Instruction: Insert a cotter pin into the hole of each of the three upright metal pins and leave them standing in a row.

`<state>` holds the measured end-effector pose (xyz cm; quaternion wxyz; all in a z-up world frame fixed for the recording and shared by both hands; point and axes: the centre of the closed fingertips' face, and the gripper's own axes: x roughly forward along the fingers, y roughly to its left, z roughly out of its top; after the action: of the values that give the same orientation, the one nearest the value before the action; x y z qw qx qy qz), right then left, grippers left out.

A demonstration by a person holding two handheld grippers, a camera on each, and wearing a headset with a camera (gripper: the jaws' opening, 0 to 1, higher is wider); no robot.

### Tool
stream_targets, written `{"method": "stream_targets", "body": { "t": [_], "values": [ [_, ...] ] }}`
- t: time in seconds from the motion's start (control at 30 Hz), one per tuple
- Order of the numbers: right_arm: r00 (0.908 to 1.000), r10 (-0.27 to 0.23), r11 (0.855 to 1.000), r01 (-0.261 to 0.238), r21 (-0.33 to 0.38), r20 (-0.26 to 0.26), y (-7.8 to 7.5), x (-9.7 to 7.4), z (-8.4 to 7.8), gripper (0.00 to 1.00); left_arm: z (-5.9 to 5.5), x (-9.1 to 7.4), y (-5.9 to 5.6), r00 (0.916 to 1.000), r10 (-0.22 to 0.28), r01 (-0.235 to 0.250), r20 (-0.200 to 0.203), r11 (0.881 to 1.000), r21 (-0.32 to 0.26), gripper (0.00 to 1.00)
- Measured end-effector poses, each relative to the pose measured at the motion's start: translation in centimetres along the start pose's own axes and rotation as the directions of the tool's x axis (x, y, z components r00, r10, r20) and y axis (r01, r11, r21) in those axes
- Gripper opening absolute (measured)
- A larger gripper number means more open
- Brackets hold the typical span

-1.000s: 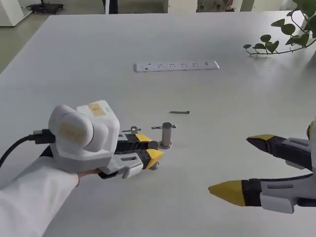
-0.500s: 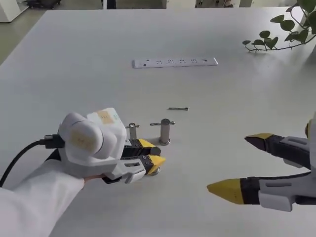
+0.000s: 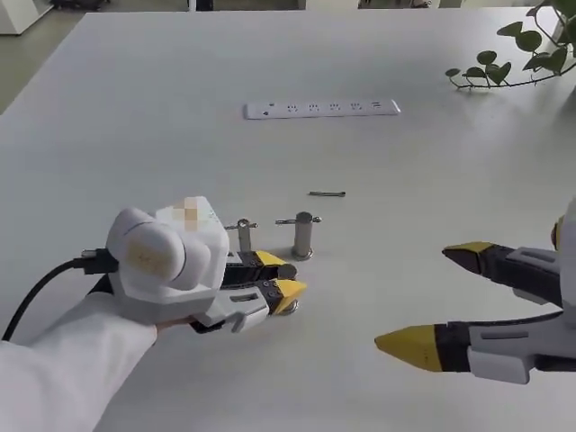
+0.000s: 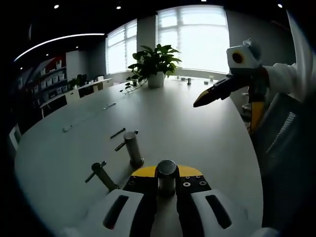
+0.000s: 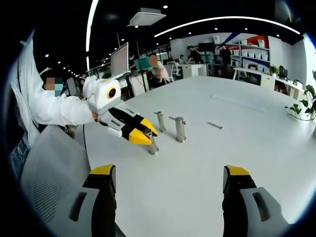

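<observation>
- The left gripper (image 3: 292,279) is clamped on the third metal pin (image 4: 167,174), which stands upright on the white table (image 3: 180,108); no cotter pin is seen through it.
- The right gripper (image 3: 412,295) hangs off to the side, jaws wide apart and empty.
- Just beyond the held pin stand one fitted pin (image 3: 303,236) and a second fitted pin (image 3: 244,236), each with a cotter pin through its top.
- The spare cotter pin (image 3: 326,193) lies flat farther back, short of the power strip (image 3: 321,110).
- That pin looks light, thin and springy, and probably slippery on the smooth top. It is best pinched at its head, leaving the legs free.
</observation>
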<state>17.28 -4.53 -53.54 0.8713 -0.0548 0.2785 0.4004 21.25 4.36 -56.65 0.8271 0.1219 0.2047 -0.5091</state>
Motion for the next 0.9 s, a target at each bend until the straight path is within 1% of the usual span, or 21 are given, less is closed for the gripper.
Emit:
{"method": "stream_targets", "body": {
  "t": [0.23,0.33,0.4,0.47,0.5,0.57,0.6,0.63,0.67,0.73,0.8,0.83,0.9],
  "values": [
    [1.0,0.003,1.0,-0.003,0.0,0.0,0.0,0.1,0.0,0.88,0.1,0.1,0.0,1.0,0.003,-0.003,0.006,1.0,0.001,0.12],
    [1.0,0.006,1.0,-0.006,0.0,-0.001,0.1,0.1,0.0,0.88,0.3,-0.1,-0.2,0.9999,-0.008,0.008,0.012,1.0,-0.004,0.16],
    [1.0,0.006,1.0,-0.006,-0.002,-0.002,0.2,0.1,0.0,0.88,0.5,-0.4,-0.5,0.9997,-0.015,0.015,0.019,1.0,0.007,0.22],
    [1.0,0.008,1.0,-0.008,-0.002,-0.003,0.2,0.1,-0.1,0.88,0.7,-0.8,-0.9,0.9992,-0.032,0.032,0.024,0.999,-0.002,0.31],
    [1.0,0.008,1.0,-0.008,-0.001,-0.004,0.2,0.2,-0.1,0.88,0.6,-1.0,-1.3,0.9981,-0.057,0.057,0.026,0.998,-0.026,0.34],
    [0.9999,0.009,1.0,-0.009,-0.001,-0.006,0.2,0.1,-0.2,0.88,0.6,-1.6,-1.6,0.9968,-0.073,0.074,0.033,0.997,-0.016,0.39],
    [0.9999,0.011,1.0,-0.011,-0.001,-0.008,0.3,0.1,-0.2,0.88,0.4,-2.1,-1.8,0.9958,-0.086,0.087,0.031,0.996,-0.017,0.4],
    [0.9999,0.011,1.0,-0.011,0.0,-0.009,0.3,0.1,-0.3,0.88,0.3,-2.4,-2.0,0.9951,-0.095,0.096,0.027,0.995,-0.025,0.41],
    [0.9998,0.012,1.0,-0.012,-0.001,-0.012,0.3,0.1,-0.4,0.88,0.1,-2.8,-2.1,0.9942,-0.104,0.105,0.025,0.994,-0.036,0.45],
    [0.9998,0.013,1.0,-0.013,0.001,-0.015,0.4,0.2,-0.5,0.87,-0.3,-3.5,-2.0,0.9944,-0.105,0.105,0.016,0.994,-0.033,0.53],
    [0.9998,0.015,1.0,-0.015,0.004,-0.014,0.4,0.2,-0.5,0.87,-0.7,-3.8,-2.0,0.9947,-0.103,0.103,0.002,0.994,-0.037,0.65],
    [0.9998,0.015,1.0,-0.015,0.005,-0.014,0.4,0.2,-0.5,0.87,-0.9,-4.2,-1.9,0.9951,-0.099,0.098,-0.002,0.994,-0.042,0.71],
    [0.9997,0.017,1.0,-0.017,0.005,-0.017,0.5,0.2,-0.5,0.87,-1.2,-4.8,-1.7,0.9956,-0.093,0.093,-0.004,0.994,-0.061,0.8]
  ]
}}
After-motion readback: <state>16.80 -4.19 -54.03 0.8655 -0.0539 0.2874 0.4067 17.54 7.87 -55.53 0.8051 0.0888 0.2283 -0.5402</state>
